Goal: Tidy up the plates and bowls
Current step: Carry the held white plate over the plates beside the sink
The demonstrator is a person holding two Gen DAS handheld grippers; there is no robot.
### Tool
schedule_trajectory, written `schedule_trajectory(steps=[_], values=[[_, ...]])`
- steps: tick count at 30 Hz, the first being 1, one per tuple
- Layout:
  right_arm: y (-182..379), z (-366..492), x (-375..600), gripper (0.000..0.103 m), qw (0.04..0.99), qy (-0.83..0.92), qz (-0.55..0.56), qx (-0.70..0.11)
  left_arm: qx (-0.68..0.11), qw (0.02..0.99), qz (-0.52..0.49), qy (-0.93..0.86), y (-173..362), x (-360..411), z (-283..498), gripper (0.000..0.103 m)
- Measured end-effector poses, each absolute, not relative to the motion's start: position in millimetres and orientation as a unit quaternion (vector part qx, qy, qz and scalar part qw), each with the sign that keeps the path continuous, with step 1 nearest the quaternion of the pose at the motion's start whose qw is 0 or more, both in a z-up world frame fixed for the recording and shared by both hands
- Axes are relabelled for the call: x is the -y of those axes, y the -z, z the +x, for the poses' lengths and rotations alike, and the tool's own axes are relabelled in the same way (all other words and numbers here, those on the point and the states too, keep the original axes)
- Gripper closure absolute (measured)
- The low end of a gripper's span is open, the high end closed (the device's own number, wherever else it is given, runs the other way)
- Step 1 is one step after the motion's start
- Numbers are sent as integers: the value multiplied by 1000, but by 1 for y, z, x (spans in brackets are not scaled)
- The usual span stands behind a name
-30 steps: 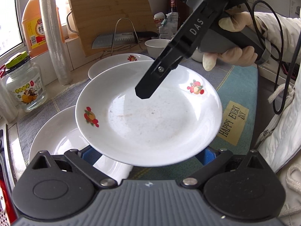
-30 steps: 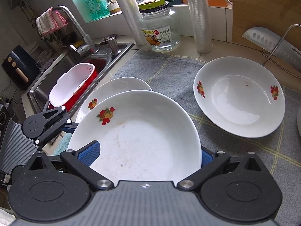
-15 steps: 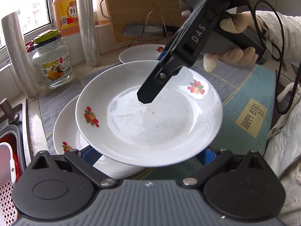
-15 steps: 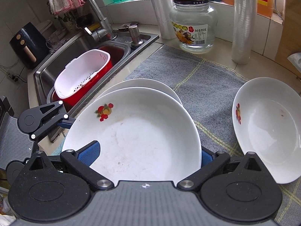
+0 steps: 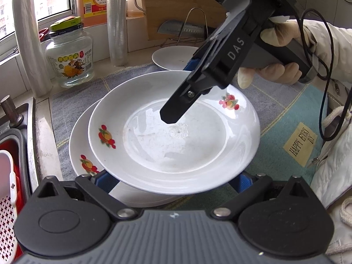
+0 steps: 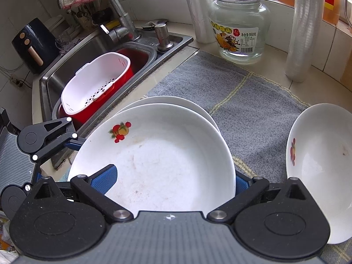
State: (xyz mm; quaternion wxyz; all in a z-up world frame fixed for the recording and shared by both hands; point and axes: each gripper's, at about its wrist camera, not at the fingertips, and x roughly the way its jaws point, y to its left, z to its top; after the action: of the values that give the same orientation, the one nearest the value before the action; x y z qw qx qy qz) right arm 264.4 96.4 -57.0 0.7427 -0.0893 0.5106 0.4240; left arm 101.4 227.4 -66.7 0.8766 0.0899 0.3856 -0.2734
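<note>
3 round white plates are seen, each smooth and shiny with small fruit pictures on the rim. The top plate [image 5: 176, 132] is held over the bottom plate [image 5: 88, 162], which lies on the grey woven mat [image 6: 242, 101]. The third plate [image 6: 319, 165] sits apart on the mat. 2 grippers are seen. The top plate is pinched at its near edge by the left gripper [image 5: 171, 182], and at the far edge by the right gripper [image 6: 169, 182]. 1 glass jar [image 5: 69, 55] and 2 clear plastic rolls [image 5: 116, 22] are stood by the wall.
</note>
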Motion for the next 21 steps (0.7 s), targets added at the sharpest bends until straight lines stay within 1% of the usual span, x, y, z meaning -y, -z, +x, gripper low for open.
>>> schedule_trajectory(steps=[12, 21], values=[[62, 267, -104, 0, 742, -414, -96, -519, -410, 864, 107, 272, 65, -228, 112, 2], [65, 268, -105, 0, 741, -408, -93, -525, -428, 859, 98, 264, 67, -233, 118, 3]])
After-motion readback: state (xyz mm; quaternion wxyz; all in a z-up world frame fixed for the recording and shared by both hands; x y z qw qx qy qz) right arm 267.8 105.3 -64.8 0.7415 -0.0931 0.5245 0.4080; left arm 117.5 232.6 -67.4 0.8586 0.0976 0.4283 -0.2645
